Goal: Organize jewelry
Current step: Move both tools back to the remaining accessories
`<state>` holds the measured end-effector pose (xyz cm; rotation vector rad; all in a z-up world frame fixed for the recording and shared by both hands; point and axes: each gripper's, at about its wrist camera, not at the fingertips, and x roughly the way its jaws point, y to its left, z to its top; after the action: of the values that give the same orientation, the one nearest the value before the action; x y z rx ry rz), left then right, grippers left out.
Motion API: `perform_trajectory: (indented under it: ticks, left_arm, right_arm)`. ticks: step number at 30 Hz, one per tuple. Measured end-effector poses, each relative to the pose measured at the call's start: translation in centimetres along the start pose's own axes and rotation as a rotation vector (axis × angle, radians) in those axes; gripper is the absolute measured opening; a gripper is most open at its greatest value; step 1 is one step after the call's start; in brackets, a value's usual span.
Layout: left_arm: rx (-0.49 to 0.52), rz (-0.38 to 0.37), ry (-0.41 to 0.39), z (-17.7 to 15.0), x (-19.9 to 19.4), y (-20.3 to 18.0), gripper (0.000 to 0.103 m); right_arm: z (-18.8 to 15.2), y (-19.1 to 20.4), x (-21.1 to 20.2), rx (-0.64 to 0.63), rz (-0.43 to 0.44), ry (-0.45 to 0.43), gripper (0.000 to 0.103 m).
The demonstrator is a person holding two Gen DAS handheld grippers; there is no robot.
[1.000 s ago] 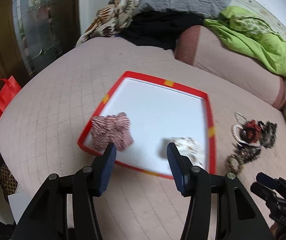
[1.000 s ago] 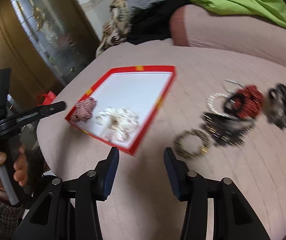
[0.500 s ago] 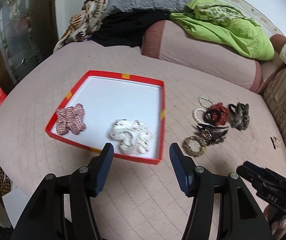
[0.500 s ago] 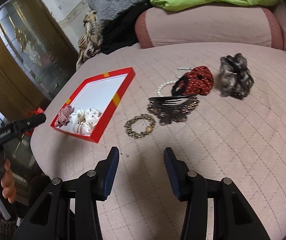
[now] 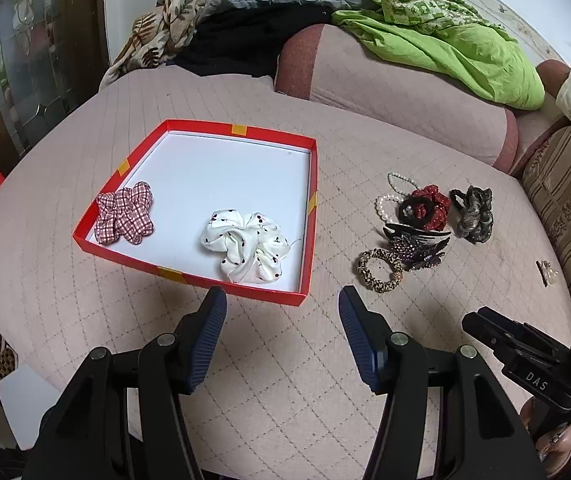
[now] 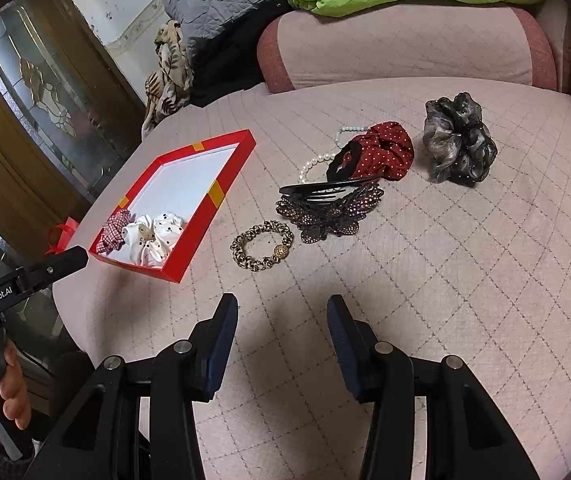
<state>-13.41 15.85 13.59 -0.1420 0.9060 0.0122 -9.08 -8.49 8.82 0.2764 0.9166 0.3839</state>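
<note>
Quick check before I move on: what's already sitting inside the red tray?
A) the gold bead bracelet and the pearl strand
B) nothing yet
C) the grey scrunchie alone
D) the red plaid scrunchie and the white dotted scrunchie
D: the red plaid scrunchie and the white dotted scrunchie lie inside the red tray; the rest of the pieces lie on the cushion to its right.
</note>
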Motion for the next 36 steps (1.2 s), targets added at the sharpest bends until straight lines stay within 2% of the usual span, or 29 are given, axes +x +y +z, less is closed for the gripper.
perform_trajectory:
  ticks: [10,19,23,26,27,29,32,36]
  left_arm:
    - [-0.012,-0.005,0.005,-0.1,0.5,0.1,0.058]
    - [0.010,-0.011,0.025,0.1,1.3,-1.2,0.058]
    - [0.025,-0.028,0.035,1.3,1.6,-2.4,0.058]
    - [0.036,-0.025,-0.003,3.0,0.6,-3.4,0.058]
    - [0.040,-0.025,-0.020,3.7,0.2,-3.8,0.059]
    - [0.052,-0.022,-0.025,4.6,-0.1,-4.5,0.067]
    - [0.070,-0.047,-0.027,5.2,0.0,-5.7,0.071]
    - [0.133,-0.075,0.024,5.0,3.0,-8.2,0.071]
  right_arm:
    - [0.0,-0.5,0.5,0.017,-0.013,0.011,0.051]
    - [1.8,-2.8,-0.4,0.066,-0.031,-0.011,0.054]
    - [3.8,-4.5,-0.8,0.087,-0.058,-0.018,0.055]
    - [6.7,-4.9,-1.9,0.051,-0.101,-0.063,0.055]
    - [8.2,-5.0,-2.7,0.031,-0.119,-0.089,0.056]
    - [10.0,-5.4,-3.6,0.019,-0.136,-0.114,0.063]
    - [11.1,-6.7,-4.4,0.048,-0.137,-0.138,0.063]
    - [10.8,-10.2,-4.5,0.117,-0.161,-0.159,0.063]
